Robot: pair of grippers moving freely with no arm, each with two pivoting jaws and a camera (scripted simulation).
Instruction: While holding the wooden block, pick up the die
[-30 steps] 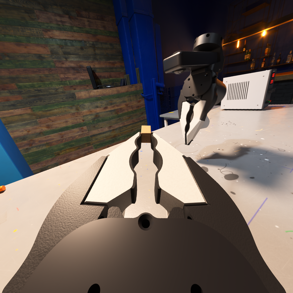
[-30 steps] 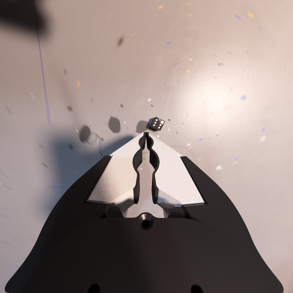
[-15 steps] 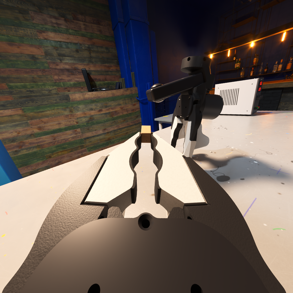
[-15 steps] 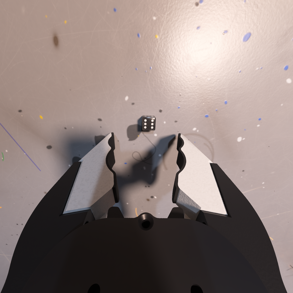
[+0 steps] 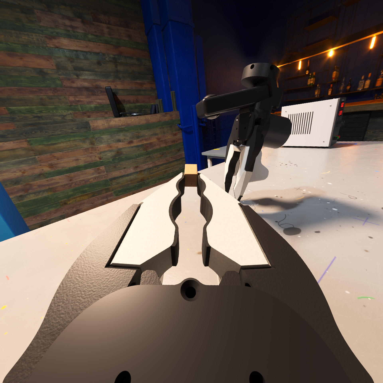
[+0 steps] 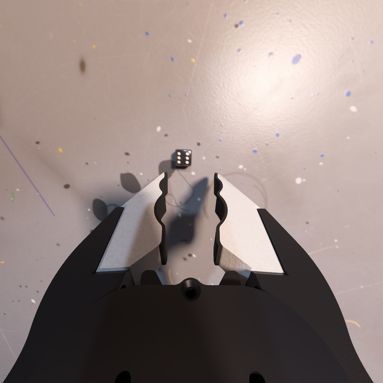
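Observation:
My left gripper [image 5: 190, 178] is shut on a small wooden block [image 5: 190, 173], pinched at the fingertips and held above the white table [image 5: 310, 207]. In the right wrist view my right gripper [image 6: 189, 176] points straight down at the table [image 6: 269, 124] with its jaws apart and empty. A black die [image 6: 183, 158] with white pips lies on the table just beyond the fingertips, slightly left of the gap's middle. The right gripper also shows in the left wrist view [image 5: 233, 193], tips close to the table, to the right of the block.
A white box with vent slots [image 5: 310, 122] stands at the table's far right. The table's left edge runs past a plank wall [image 5: 72, 124] and a blue pillar [image 5: 176, 83]. A small grey table [image 5: 213, 152] stands beyond the edge.
The right gripper went from shut to wide open, and its jaws now stand narrower than half a second ago, with the die still just beyond the tips. The left gripper keeps its hold on the block.

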